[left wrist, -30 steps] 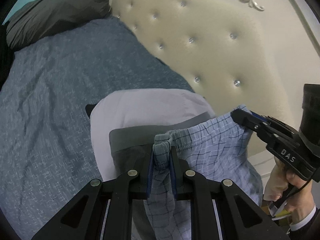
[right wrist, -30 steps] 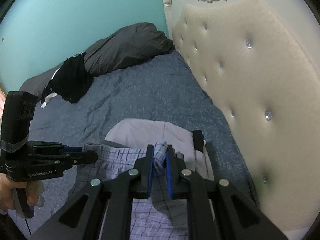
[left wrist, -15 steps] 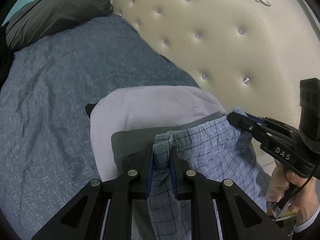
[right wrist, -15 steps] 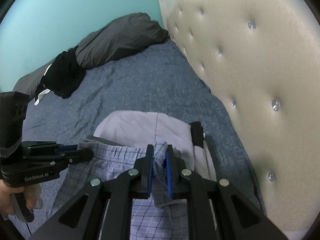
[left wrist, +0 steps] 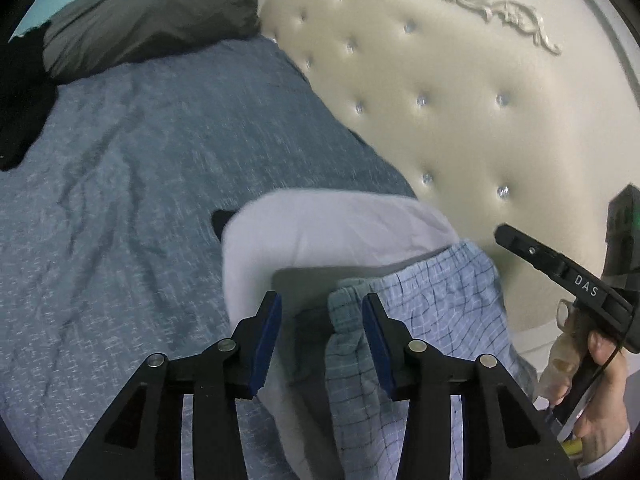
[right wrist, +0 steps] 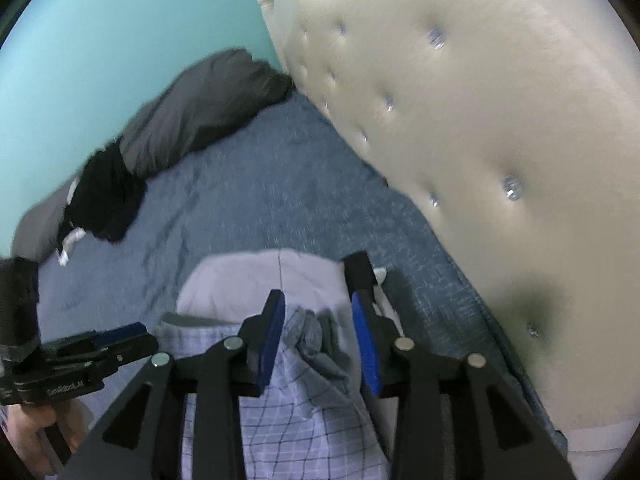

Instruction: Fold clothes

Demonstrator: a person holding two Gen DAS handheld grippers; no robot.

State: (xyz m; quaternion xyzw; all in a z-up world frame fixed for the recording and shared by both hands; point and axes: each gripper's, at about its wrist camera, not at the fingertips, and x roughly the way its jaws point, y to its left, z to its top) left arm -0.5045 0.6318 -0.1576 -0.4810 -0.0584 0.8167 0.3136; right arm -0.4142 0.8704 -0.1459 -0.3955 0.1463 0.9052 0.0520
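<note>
A wide bed covered in a mottled blue-grey sheet [left wrist: 132, 208] fills most of both views, backed by a cream button-tufted padded headboard [left wrist: 460, 92] with a white carved crest. Against the turquoise wall [right wrist: 120, 40] lies a long dark grey pillow [right wrist: 200, 116], with a crumpled black garment [right wrist: 104, 196] just beside its near end.

Near the headboard sits a stack of folded clothes: a pale lilac folded garment [left wrist: 320, 232] at the bottom, a dark grey folded piece [left wrist: 304, 280] on it, and on top the light blue checked shorts with an elastic waistband [left wrist: 432, 300]. The shorts lie on the stack, their gathered waistband facing the pillow end.

The left gripper [left wrist: 322, 336] has just been opening; its blue pads stand apart, the waistband's bunched corner loose between them, nearer the right-hand pad. The right gripper [right wrist: 318, 336] has likewise just been opening, with the other waistband corner lying slack between its separated blue pads. A hand [left wrist: 600, 392] grasps the right gripper's handle.
</note>
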